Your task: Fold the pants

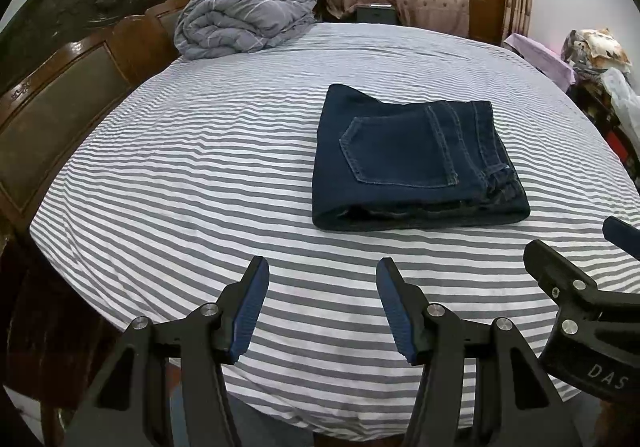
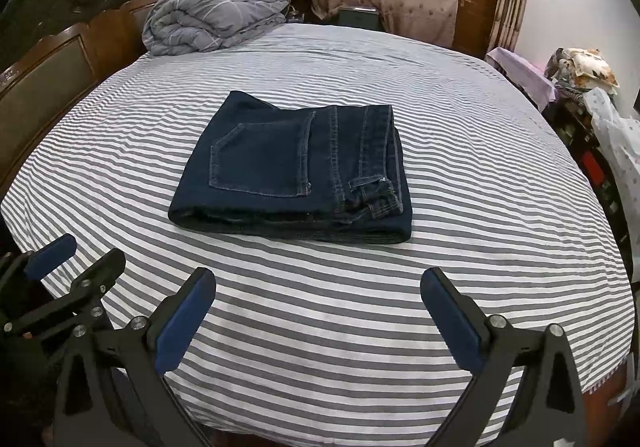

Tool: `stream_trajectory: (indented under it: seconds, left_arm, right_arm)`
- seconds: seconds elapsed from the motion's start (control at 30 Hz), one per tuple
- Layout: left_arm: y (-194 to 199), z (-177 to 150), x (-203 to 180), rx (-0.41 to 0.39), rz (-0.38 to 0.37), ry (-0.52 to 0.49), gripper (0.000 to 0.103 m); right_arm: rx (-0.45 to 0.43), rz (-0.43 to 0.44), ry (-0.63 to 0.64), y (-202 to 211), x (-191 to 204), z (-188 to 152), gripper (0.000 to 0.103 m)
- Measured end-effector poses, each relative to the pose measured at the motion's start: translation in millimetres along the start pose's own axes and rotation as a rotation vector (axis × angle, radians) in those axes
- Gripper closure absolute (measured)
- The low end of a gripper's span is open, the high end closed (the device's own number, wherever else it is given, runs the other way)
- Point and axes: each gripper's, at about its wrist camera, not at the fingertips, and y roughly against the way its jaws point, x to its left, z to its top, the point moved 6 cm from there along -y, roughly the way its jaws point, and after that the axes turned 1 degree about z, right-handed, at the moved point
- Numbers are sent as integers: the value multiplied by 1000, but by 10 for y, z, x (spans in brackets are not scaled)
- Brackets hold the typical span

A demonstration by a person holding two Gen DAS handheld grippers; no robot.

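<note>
Since the jeans (image 1: 416,163) already sit in a tidy folded stack mid-bed (image 1: 200,167), you look basically done (nice). Your left gripper (image 1: 322,287) and right gripper (image 2: 318,297) both hover wide apart, empty, near the bed's edge. Maybe just square the stack.

A wide bed covered with a grey-and-white striped sheet (image 2: 320,307) carries everything. Dark blue denim pants (image 2: 296,175), folded into a compact rectangle, lie near its middle. A bundled grey quilt (image 2: 208,19) rests at the far corner beside the carved dark wooden headboard (image 2: 60,47).
</note>
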Motion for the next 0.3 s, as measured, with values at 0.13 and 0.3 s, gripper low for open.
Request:
stream_trajectory:
  seconds: [0.13,0.3]
  left_arm:
    - [-18,-8,-37,-2,-6,-7,46]
    - [-16,-14,-65,-12,-10,-6,46]
  right_arm:
    - [5,1,-4,-10,6,-7,2]
    - [5,1,-4,-15,9,-8,2]
